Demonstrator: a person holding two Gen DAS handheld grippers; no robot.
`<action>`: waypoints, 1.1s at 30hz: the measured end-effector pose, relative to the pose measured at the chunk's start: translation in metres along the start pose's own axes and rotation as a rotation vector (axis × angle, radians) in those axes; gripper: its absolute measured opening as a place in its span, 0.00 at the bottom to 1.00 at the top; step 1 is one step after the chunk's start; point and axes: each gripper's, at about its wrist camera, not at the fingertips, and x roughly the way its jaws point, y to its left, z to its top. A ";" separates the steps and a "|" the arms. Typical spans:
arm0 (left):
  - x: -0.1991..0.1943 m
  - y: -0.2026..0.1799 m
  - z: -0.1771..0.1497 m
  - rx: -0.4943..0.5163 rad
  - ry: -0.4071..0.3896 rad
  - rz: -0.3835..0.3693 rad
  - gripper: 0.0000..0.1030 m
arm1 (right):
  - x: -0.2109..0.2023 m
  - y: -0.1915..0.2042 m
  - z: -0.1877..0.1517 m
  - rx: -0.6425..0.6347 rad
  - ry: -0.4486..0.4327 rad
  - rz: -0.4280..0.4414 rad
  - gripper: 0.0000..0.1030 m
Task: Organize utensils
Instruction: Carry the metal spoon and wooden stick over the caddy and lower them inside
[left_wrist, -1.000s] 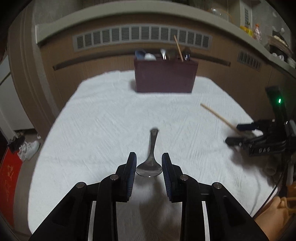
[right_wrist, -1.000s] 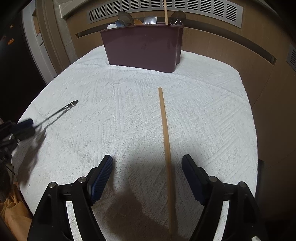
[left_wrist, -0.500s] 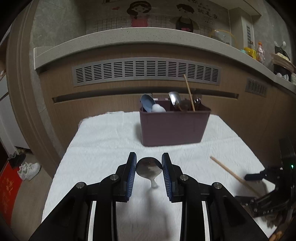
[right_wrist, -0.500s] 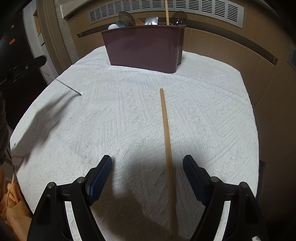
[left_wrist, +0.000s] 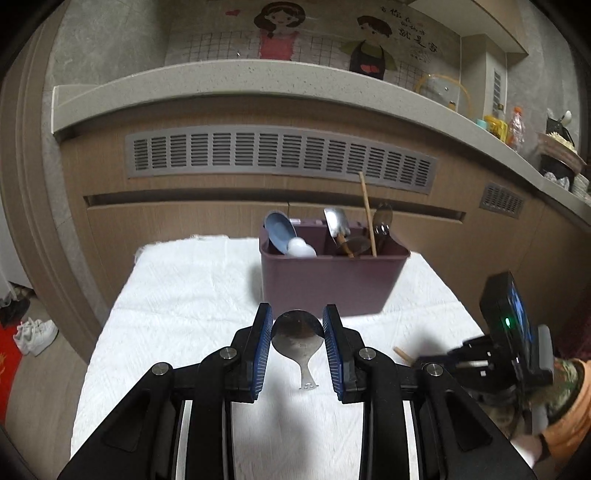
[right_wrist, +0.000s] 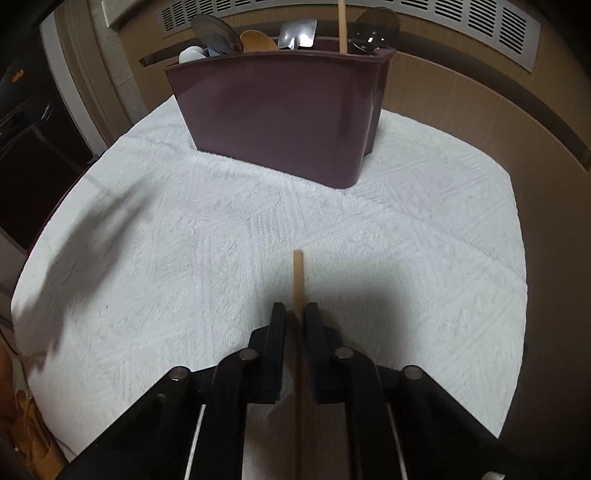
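My left gripper (left_wrist: 297, 334) is shut on the bowl of a metal spoon (left_wrist: 297, 338). It holds the spoon above the white cloth, handle hanging down, in front of the maroon utensil holder (left_wrist: 328, 280). The holder has several spoons and a wooden chopstick (left_wrist: 367, 214) standing in it. My right gripper (right_wrist: 294, 314) is shut on a second wooden chopstick (right_wrist: 297, 275) low over the cloth. Its tip points toward the holder (right_wrist: 280, 114). The right gripper also shows in the left wrist view (left_wrist: 480, 363) at the right.
A white textured cloth (right_wrist: 406, 240) covers the round table. Behind it runs a wooden counter front with a grey vent (left_wrist: 277, 158). Bottles and dishes stand on the counter at the far right (left_wrist: 517, 127). Shoes (left_wrist: 35, 334) lie on the floor at the left.
My left gripper lifted the spoon off the cloth and carried it toward the holder. My right gripper moved forward along the chopstick and shut on it.
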 end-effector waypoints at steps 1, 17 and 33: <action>-0.001 0.001 -0.002 -0.003 0.017 -0.010 0.28 | -0.001 0.001 0.001 0.002 0.003 0.000 0.06; -0.044 -0.031 -0.006 0.060 0.010 -0.045 0.28 | -0.127 0.037 0.001 0.014 -0.350 0.060 0.06; -0.040 -0.045 0.150 0.145 -0.167 -0.033 0.28 | -0.234 0.038 0.112 -0.054 -0.781 0.001 0.06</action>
